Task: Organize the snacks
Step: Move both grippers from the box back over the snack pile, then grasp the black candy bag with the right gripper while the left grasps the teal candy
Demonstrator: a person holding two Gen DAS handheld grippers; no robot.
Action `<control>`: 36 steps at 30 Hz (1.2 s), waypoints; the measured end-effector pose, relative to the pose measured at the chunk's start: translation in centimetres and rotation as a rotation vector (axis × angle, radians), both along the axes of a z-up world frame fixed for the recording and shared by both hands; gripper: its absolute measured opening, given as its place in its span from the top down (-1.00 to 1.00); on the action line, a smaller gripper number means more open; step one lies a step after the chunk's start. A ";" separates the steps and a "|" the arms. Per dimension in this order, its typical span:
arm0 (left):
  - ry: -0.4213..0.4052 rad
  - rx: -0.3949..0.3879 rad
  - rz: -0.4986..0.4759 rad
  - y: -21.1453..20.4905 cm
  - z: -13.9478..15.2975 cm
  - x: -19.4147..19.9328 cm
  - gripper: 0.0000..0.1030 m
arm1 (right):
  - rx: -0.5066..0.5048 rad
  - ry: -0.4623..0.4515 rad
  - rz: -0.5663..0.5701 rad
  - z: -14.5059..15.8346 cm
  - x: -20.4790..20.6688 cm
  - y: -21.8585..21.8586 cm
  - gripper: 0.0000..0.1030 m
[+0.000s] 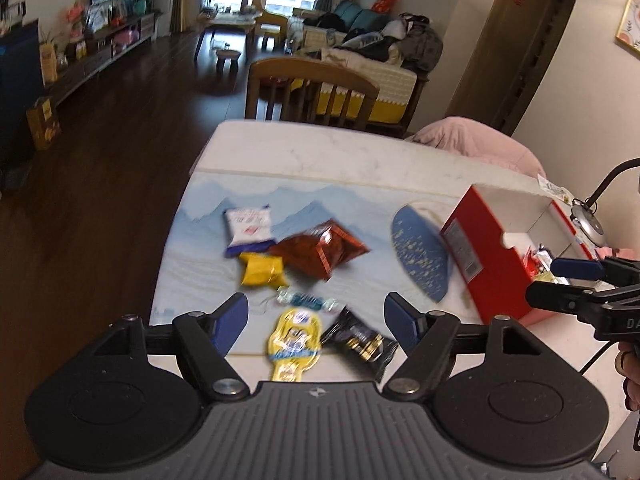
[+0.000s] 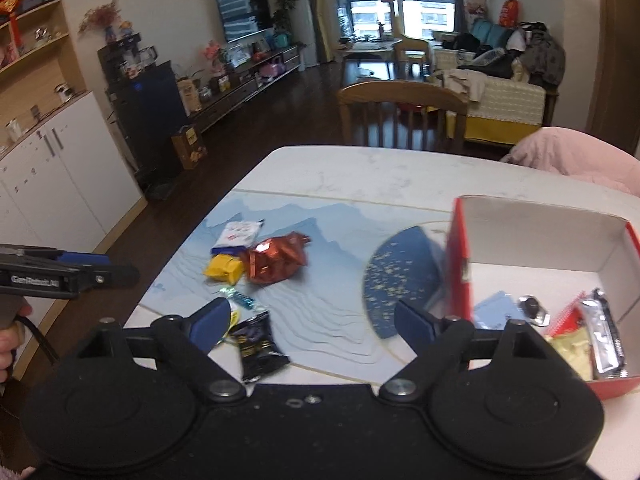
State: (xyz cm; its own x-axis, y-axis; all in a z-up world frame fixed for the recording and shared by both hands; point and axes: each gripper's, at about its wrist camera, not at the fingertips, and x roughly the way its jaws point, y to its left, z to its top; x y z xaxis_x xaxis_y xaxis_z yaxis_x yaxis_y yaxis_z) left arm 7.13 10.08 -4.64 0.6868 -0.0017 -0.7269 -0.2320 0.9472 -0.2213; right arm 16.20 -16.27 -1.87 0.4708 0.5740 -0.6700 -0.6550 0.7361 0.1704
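Your jaws gape on both grippers, left gripper (image 1: 316, 322) and right gripper (image 2: 312, 322). Only right wrist view shows red box (image 2: 460, 264) contents; blurred black packet (image 2: 258, 346) between its fingers.

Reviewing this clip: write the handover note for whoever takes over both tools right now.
Left tool: open, empty, over the near snacks.
Right tool: open, empty, near the box's left wall.
Red box at table right, already holding several packets.
Left on the mat: white-blue packet, red bag, yellow packet, clear blue candy, yellow pouch, black packet.
Move these into the box.
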 end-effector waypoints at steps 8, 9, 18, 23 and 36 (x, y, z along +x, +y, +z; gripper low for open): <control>0.067 -0.017 -0.042 1.8 -3.4 2.0 -0.46 | -0.102 0.012 0.106 -3.0 -1.3 3.6 -0.90; 0.079 -0.023 -0.047 1.9 -3.8 2.4 -0.46 | -0.112 0.019 0.115 -3.3 -1.3 3.9 -0.90; 0.166 0.050 -0.201 0.5 -6.5 6.9 -0.46 | -0.217 0.061 0.283 -7.1 -1.3 7.3 -0.87; 0.175 0.149 -0.372 -0.8 -6.8 9.1 -0.46 | -0.250 0.085 0.367 -8.7 -0.7 8.7 -0.78; 0.280 0.259 -0.663 -1.2 -9.8 13.3 -0.10 | -0.274 0.127 0.397 -11.1 1.4 11.4 -0.55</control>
State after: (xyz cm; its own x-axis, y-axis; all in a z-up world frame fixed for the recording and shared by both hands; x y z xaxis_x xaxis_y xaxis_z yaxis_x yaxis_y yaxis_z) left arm 20.47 8.86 -14.47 0.3913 -0.1552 -0.9071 0.3889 0.9212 0.0102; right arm 17.55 -4.87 -12.94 0.1560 0.4869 -0.8594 -0.8806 0.4626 0.1023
